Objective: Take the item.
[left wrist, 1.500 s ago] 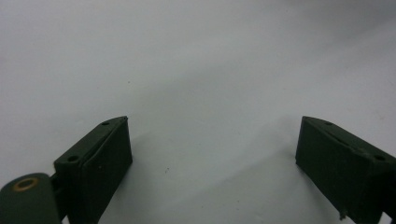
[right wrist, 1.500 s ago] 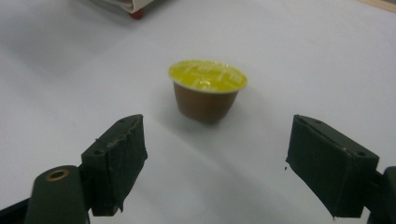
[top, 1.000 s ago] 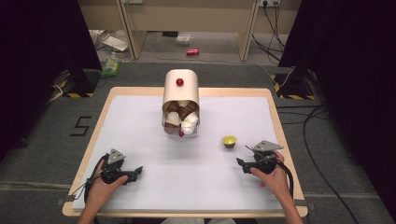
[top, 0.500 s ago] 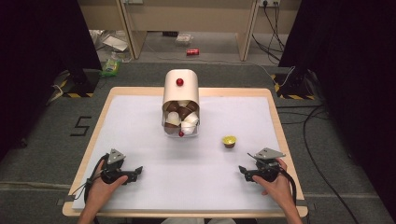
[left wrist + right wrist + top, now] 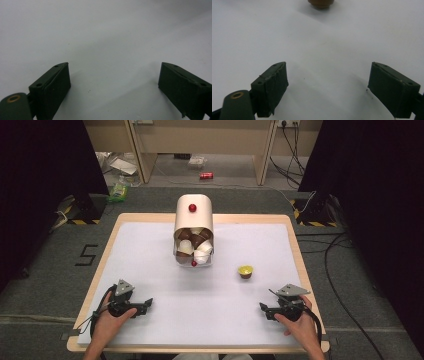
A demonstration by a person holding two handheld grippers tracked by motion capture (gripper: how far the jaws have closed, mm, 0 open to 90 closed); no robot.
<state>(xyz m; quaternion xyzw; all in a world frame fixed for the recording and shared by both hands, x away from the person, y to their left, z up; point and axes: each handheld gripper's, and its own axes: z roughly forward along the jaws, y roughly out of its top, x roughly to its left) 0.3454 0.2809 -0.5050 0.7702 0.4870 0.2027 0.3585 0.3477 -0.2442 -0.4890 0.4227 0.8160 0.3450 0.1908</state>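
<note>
A cream capsule dispenser (image 5: 194,215) stands at the middle of the table, its clear front bin holding several brown and white coffee capsules (image 5: 195,247). A single brown capsule with a yellow top (image 5: 245,271) sits alone on the white mat to its right. My left gripper (image 5: 146,305) rests low on the mat at the front left, jaws wide apart (image 5: 113,82) with only bare mat between them. At the front right, my right gripper (image 5: 263,309) is open too (image 5: 327,82), and the lone capsule (image 5: 321,3) lies well ahead of its jaws.
The white mat (image 5: 150,260) covers a wooden table with a raised edge (image 5: 295,245). Beyond the table are dark floor, cables (image 5: 340,250), a red can (image 5: 206,175) and wooden furniture legs.
My right gripper has drawn back from the yellow-topped capsule toward the table's front edge. The left gripper has stayed where it was.
</note>
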